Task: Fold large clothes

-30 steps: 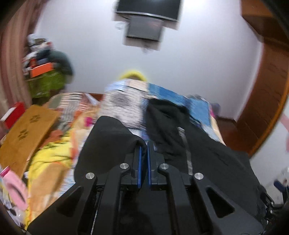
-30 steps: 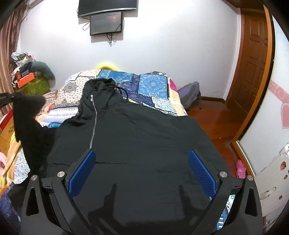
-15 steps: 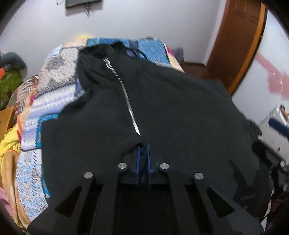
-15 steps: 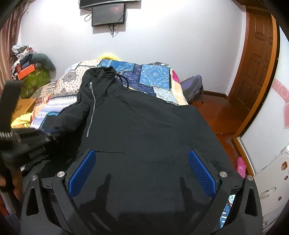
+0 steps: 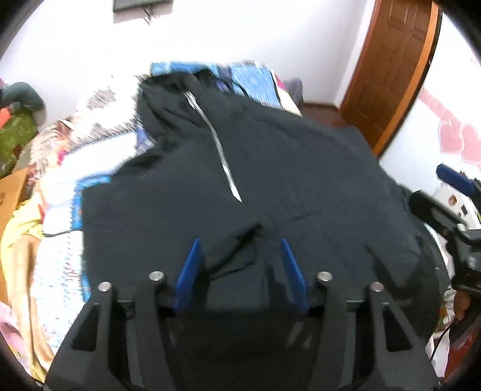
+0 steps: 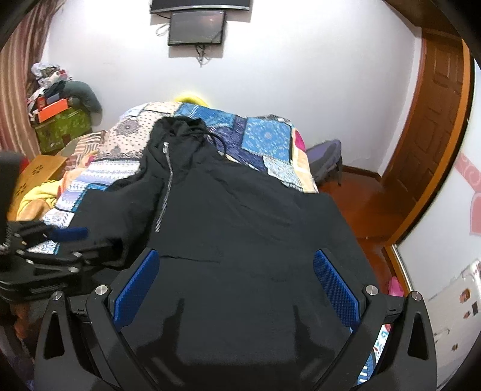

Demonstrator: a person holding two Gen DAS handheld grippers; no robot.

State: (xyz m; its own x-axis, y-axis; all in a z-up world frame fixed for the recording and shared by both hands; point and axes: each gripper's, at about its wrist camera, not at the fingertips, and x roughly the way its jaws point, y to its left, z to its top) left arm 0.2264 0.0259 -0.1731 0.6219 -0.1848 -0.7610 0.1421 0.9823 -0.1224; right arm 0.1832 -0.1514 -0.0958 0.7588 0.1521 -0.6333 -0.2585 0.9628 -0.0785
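Hoodie [image 6: 234, 216], black and large, lay spread over the bed [image 6: 264, 141], front up, with its hood toward the far wall and its lower part near us. We saw it cover most of the patchwork quilt [image 6: 120, 141], which showed only along the left side and beyond the hood. The hoodie's zipper [image 6: 164, 192] ran down from the neck and stopped partway along the chest. One sleeve end [image 5: 240, 249] lay folded across the body near the hem.

Our right gripper [image 6: 236, 288] hovered above the lower part of the hoodie, its fingers [image 6: 335, 288] spread wide and holding nothing. Our left gripper [image 5: 240, 270] sat over the sleeve end, its fingers [image 5: 188, 270] opening; the sleeve end lay between them, and we saw neither blue pad pressing on it. From the right wrist view the left gripper showed at the left edge, low over the cloth.

Beyond the bed we saw a wooden door [image 6: 433, 126] on the right, a dark screen [image 6: 197, 27] on the white wall, and a green box [image 6: 61, 126] with clutter piled on it at the left. A yellow cloth [image 6: 36, 195] lay bunched at the bed's left edge.
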